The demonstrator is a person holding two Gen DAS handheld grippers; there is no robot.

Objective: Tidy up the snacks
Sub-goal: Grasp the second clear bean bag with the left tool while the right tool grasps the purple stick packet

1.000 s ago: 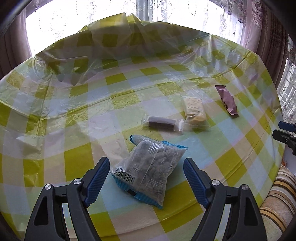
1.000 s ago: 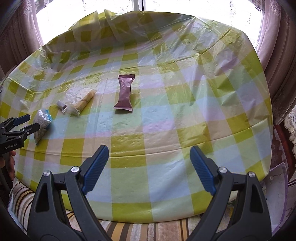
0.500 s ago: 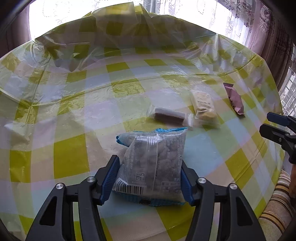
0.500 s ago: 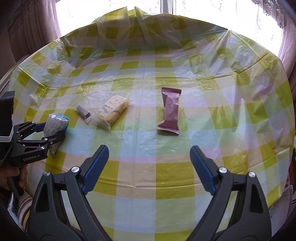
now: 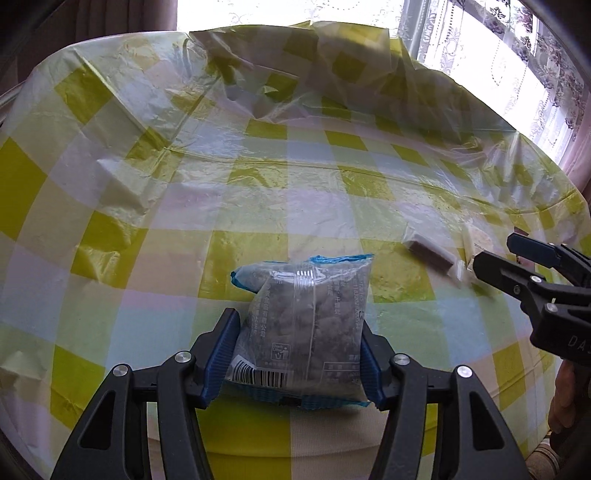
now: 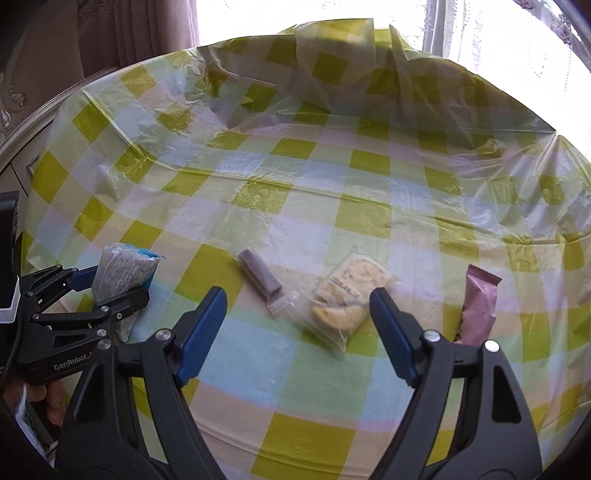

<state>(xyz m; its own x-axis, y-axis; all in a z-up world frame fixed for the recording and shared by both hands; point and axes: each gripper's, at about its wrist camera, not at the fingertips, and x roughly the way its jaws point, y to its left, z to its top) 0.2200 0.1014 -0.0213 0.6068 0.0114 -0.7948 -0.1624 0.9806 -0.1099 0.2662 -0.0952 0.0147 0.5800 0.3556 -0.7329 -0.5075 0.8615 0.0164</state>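
Both cameras rode on the grippers, looking forward and down across the checked table (image 5: 280,206) toward the window (image 6: 303,22). The left one sat close over the grey snack bag (image 5: 306,325); the right one caught that same bag (image 6: 122,273) off to its left.

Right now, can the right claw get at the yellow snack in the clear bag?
Probably yes. The right claw is open, nothing between its fingers, and the yellow snack lies just ahead of it. Only the small dark bar lies close beside it.
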